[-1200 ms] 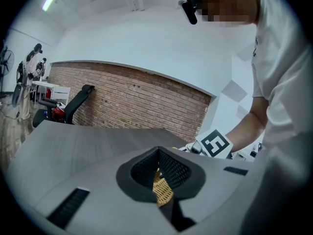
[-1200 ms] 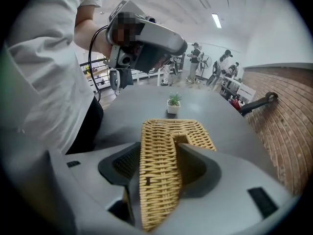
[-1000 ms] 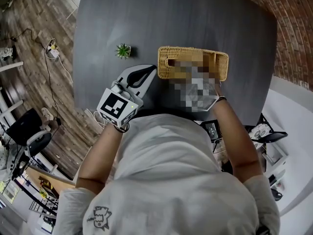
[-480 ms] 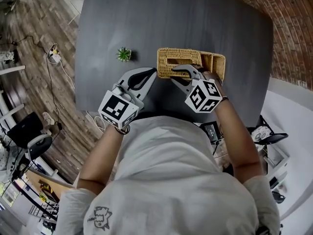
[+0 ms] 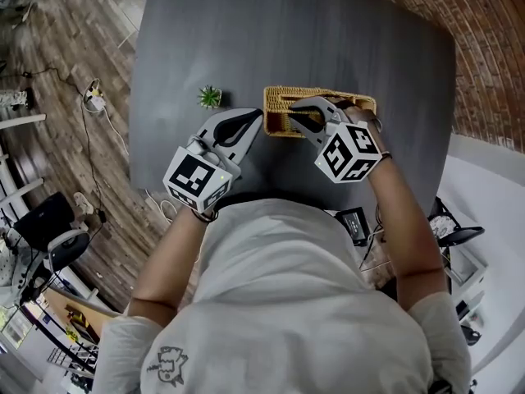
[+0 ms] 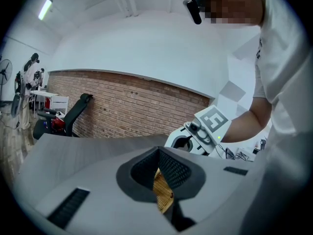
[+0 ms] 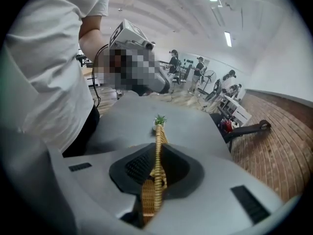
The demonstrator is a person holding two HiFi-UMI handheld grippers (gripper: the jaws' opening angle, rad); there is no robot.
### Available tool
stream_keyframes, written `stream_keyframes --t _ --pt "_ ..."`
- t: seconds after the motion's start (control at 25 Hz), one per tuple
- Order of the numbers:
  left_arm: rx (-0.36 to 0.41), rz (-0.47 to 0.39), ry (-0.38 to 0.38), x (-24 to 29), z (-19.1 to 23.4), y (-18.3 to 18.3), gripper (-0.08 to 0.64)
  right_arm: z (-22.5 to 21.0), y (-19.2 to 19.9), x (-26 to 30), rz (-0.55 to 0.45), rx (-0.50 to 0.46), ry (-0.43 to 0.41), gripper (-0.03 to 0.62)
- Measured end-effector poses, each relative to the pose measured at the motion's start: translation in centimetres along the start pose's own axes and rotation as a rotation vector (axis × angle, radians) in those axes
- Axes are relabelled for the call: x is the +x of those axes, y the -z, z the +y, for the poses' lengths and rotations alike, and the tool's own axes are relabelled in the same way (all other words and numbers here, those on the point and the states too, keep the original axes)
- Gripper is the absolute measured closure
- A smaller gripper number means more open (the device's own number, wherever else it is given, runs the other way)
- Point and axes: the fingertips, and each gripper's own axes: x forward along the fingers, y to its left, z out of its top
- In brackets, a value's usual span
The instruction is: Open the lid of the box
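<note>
A rectangular wicker box (image 5: 277, 98) stands on the dark table (image 5: 287, 31), just in front of the person. My left gripper (image 5: 260, 121) is at the box's left end and is shut on a strip of its wicker wall (image 6: 162, 194). My right gripper (image 5: 298, 114) reaches over the middle of the box. Its jaws are closing, and the thin wicker lid (image 7: 158, 148) stands edge-on between the pads (image 7: 137, 166), which pinch it. The right gripper (image 6: 196, 135) also shows in the left gripper view. The inside of the box is hidden.
A small potted plant (image 5: 209, 97) stands on the table left of the box, and the plant (image 7: 159, 120) is also in line with the lid's far end. The table's near edge lies under the person's chest. Wood floor with cables (image 5: 90, 89) is at the left, brick (image 5: 492, 48) at the right.
The right gripper has moved a little further over the box and its jaws have come together on the wicker lid. The left gripper has stayed at the box's left end.
</note>
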Motion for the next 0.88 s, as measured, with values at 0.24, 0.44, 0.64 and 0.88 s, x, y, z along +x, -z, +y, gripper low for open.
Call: stream_keyframes --t 0.24,0.44,0.64,0.88 --pt "-0.004 -0.008 -0.002 0.6 0.5 -0.6 0.549 -2.9 -0.3 -0.5 0.019 -0.053 0.014 0.552" --pt "-0.011 -0.01 -0.008 0.4 1.4 -0.8 0.549 -5.3 -0.6 -0.3 0.031 -0.056 0.029 0.551" --pt "-0.02 -0.011 -0.012 0.8 2.3 -0.9 0.549 -7.6 -0.3 0.2 0.047 -0.045 0.032 0.546" --pt "-0.024 -0.009 -0.006 1.6 3.0 -0.7 0.549 -9.5 0.5 0.9 0.087 -0.047 0.018 0.537"
